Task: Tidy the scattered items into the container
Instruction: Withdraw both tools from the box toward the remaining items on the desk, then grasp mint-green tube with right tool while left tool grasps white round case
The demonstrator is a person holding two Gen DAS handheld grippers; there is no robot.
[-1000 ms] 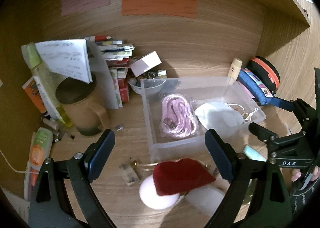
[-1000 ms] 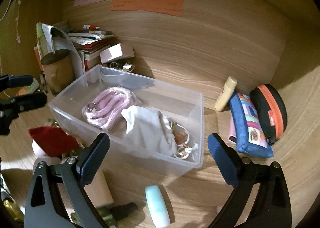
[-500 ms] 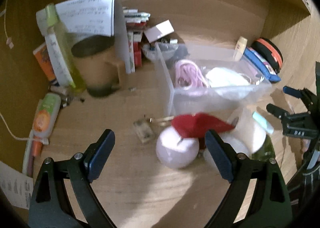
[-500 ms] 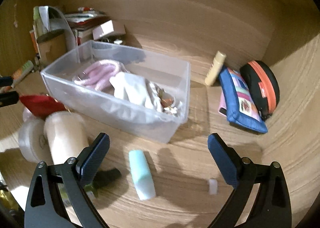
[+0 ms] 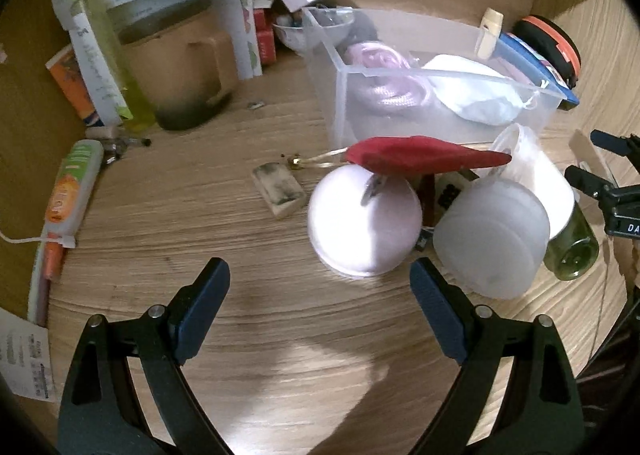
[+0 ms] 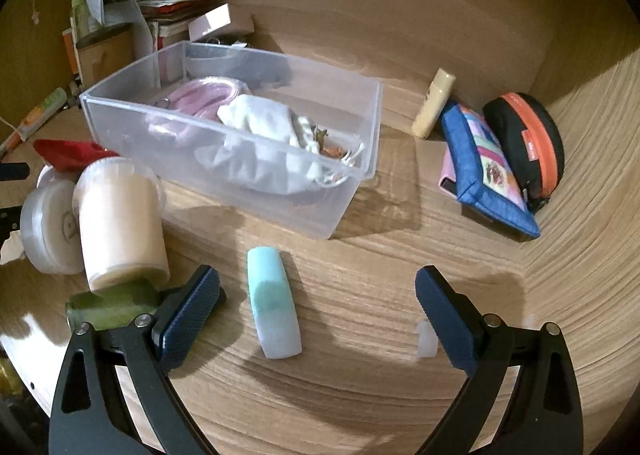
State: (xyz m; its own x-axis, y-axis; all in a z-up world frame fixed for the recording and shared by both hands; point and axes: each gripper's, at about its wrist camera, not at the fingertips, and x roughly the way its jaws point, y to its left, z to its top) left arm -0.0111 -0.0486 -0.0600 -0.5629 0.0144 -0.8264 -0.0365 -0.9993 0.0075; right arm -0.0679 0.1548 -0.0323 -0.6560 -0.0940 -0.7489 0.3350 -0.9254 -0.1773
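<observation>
A clear plastic box (image 6: 352,191) (image 5: 334,95) on the wooden desk holds a coiled pink cord (image 6: 200,93) and a white cloth pouch (image 6: 260,123). My left gripper (image 5: 320,303) is open and empty, low over the desk, just short of a round pale pink container (image 5: 364,223). A red pouch (image 5: 420,157) lies across that container's top. My right gripper (image 6: 318,307) is open too, and a mint-green eraser-like block (image 6: 274,303) lies on the desk between its fingers, nearer the left one, untouched. A small white piece (image 6: 425,339) lies by the right finger.
White jars (image 5: 492,235) (image 6: 120,223) and a green bottle (image 6: 108,305) crowd the box's near-left side. A tan mug (image 5: 176,55), papers, tubes and books stand at the back left. A cream tube (image 6: 434,103), blue pouch (image 6: 484,167) and black-orange case (image 6: 528,135) sit at the right corner.
Both grippers have sunk toward the desk and tipped downward. The pink container and red pouch now sit just ahead of the left fingers; the mint block now lies between the right fingers.
</observation>
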